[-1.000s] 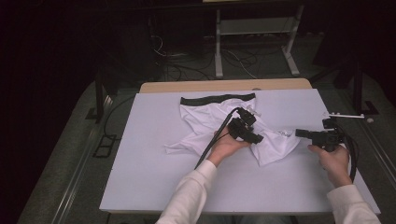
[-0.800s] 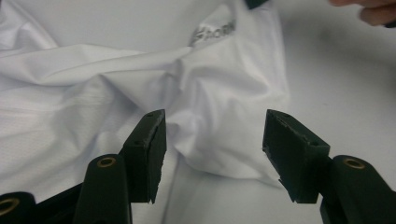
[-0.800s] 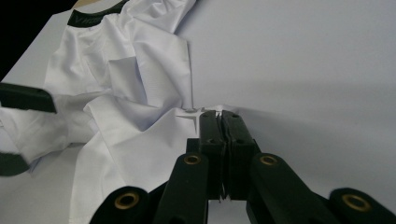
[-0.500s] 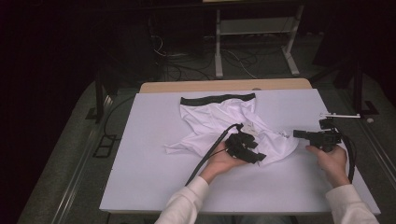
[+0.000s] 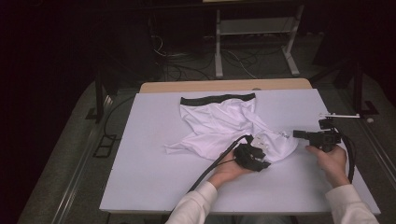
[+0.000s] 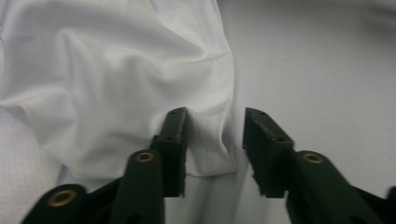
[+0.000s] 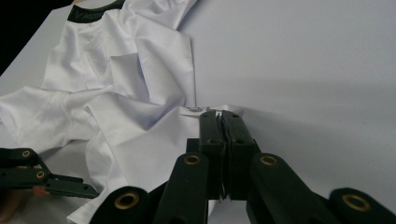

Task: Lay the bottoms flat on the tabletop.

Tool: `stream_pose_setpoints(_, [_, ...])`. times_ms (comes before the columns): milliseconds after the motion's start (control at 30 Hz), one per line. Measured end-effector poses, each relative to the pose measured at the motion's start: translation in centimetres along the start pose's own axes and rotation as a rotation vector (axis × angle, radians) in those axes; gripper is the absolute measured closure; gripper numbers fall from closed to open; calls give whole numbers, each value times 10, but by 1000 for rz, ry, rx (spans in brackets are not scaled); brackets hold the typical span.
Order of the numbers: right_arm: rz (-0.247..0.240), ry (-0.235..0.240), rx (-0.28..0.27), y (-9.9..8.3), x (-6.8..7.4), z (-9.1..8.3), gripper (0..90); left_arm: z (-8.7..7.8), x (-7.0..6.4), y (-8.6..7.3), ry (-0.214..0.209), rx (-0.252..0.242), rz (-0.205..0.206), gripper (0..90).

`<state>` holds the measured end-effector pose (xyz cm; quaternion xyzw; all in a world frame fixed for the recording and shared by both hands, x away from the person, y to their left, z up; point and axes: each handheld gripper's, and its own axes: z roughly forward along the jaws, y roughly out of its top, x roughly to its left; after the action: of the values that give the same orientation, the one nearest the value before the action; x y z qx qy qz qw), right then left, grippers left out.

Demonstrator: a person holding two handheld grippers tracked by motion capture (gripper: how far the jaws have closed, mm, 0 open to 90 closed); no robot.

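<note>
White shorts [image 5: 219,121] with a black waistband [image 5: 217,99] lie crumpled on the white table [image 5: 154,177]. My left gripper [image 5: 260,161] is at the garment's near edge, open. In the left gripper view, the hem of the shorts [image 6: 116,70] lies between the spread jaws of the left gripper [image 6: 215,135]. My right gripper [image 5: 296,134] points at the garment's right edge. In the right gripper view, the right gripper [image 7: 222,116] is shut on a thin edge of the shorts [image 7: 130,93], and the left gripper [image 7: 37,179] shows at the lower left.
A wooden strip [image 5: 224,85] borders the table's far edge. Behind it a metal frame [image 5: 252,32] and loose cables [image 5: 187,65] sit on the dark floor. A small white bar [image 5: 338,115] lies near the table's right edge.
My left gripper has moved from the middle of the shorts toward the person, down to the garment's near edge. The right gripper has barely shifted.
</note>
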<state>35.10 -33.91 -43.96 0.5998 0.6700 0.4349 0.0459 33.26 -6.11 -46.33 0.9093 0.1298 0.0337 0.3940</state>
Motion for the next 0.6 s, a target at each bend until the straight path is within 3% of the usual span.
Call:
stream_pose_setpoints(67, [2,0,2,0,0,0,867,0,-1,1,24,6,15,714])
stream_pose_setpoints(133, [3,2,1,-1,0,-1,867,-1,-1,2,22,16,1,820])
stream_pose_setpoints(200, [3,6,-3,-2,1,-3,867,-3,-1,2,18,30,-17,856])
stream_pose_setpoints(267, [12,13,-7,-5,2,-6,867,-7,-3,2,10,48,-28,862])
stream_pose_setpoints(400, [20,27,-11,-15,9,-16,867,-22,-12,1,10,85,-3,867])
stream_pose_setpoints(600, [-45,0,7,-32,29,-36,867,-50,-28,-5,-2,116,20,867])
